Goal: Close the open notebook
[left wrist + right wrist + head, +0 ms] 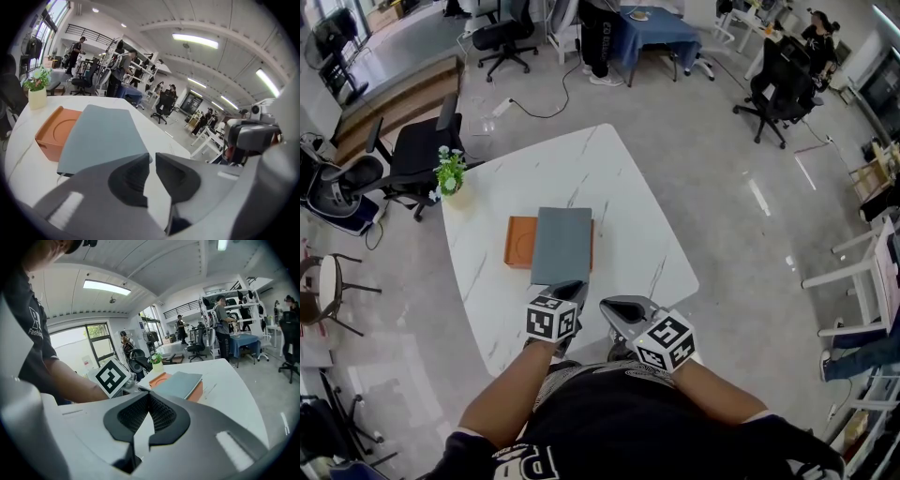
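notebook [562,244] lies closed on orange tray [519,242]; left claw [152,157], right claw [147,394] empty.

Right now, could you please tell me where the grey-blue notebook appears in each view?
Head view: grey-blue notebook at the centre, slightly left.
Left gripper view: notebook left of centre, mid-height.
Right gripper view: notebook right of centre, mid-height.
Shared landmark: small potted plant, up and left of it in every view.

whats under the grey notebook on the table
An orange tray lies under the grey notebook. Its left part, with a round groove, sticks out, and a thin strip shows at the right. The tray's middle, and anything in it, is covered.
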A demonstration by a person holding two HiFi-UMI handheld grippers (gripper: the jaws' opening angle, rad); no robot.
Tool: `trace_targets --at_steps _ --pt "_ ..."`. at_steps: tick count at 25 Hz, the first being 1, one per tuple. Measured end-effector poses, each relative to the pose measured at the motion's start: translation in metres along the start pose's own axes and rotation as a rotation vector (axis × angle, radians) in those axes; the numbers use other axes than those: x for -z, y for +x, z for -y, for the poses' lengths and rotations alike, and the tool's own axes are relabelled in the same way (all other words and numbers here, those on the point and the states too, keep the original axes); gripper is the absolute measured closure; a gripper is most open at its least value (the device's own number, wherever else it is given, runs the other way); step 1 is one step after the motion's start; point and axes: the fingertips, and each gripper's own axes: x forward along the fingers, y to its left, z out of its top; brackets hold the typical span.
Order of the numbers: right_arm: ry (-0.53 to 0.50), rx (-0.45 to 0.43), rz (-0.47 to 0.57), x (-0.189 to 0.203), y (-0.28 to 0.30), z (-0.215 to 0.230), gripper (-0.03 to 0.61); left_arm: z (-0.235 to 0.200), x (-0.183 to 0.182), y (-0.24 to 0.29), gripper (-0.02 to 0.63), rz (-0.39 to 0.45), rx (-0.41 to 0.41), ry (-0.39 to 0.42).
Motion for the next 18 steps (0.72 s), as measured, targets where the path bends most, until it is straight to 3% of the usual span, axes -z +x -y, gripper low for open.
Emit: trace_targets --at_steps 7,18 --pt "0.007 -0.001 0.008 -0.003 0.002 0.003 0.578 -0.001 -0.01 -0.022 0.535 0.046 0.024 -0.048" --pt "-0.003 -0.054 0.051 -0.031 0.02 -0.013 0.578 -0.022 -0.066 -0.112 0.538 0.286 -0.046 -0.059"
